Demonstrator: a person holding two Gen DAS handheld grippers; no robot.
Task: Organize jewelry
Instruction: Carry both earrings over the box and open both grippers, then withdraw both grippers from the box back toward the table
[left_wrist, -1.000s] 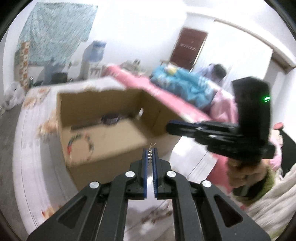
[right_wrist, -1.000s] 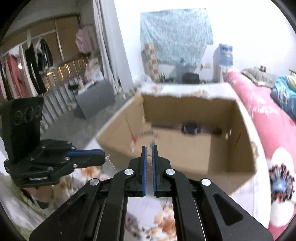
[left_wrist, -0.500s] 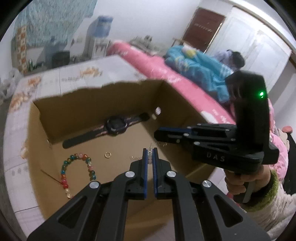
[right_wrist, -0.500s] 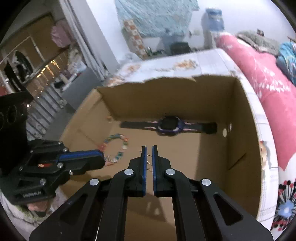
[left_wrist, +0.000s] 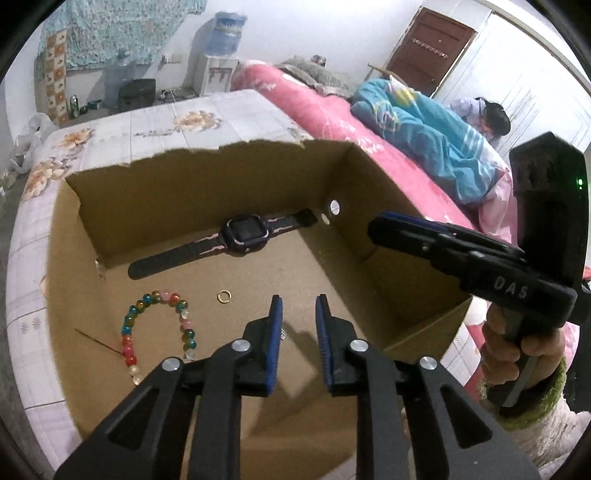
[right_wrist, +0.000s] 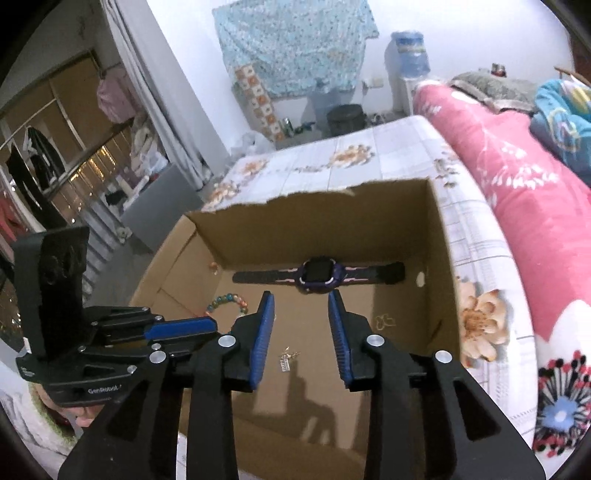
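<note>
My cardboard box (left_wrist: 207, 184) sits on the flowered bedspread (left_wrist: 155, 122). My left gripper (left_wrist: 297, 306) and right gripper (right_wrist: 301, 302) hang over it, jaws opening, nothing between them. Watch (left_wrist: 245, 234) at twelve o'clock, bead bracelet (left_wrist: 159, 325) at nine, small silver earring (right_wrist: 287, 360) on the floor between.

Cardboard box (right_wrist: 439, 236) open on top, on a flowered cloth (right_wrist: 402, 151). Inside the box, by the far wall: a dark watch (right_wrist: 319, 275), laid flat. Left of it, in the box: a beaded bracelet (right_wrist: 231, 301). On the box floor, nearer: a small silver earring (right_wrist: 287, 360), between the opening jaws of the right gripper (right_wrist: 301, 306) but touching neither pad. Near the box's right wall: a thin gold piece (right_wrist: 386, 321). At the box's left edge: the left gripper (right_wrist: 207, 326), seen from the side.
</note>
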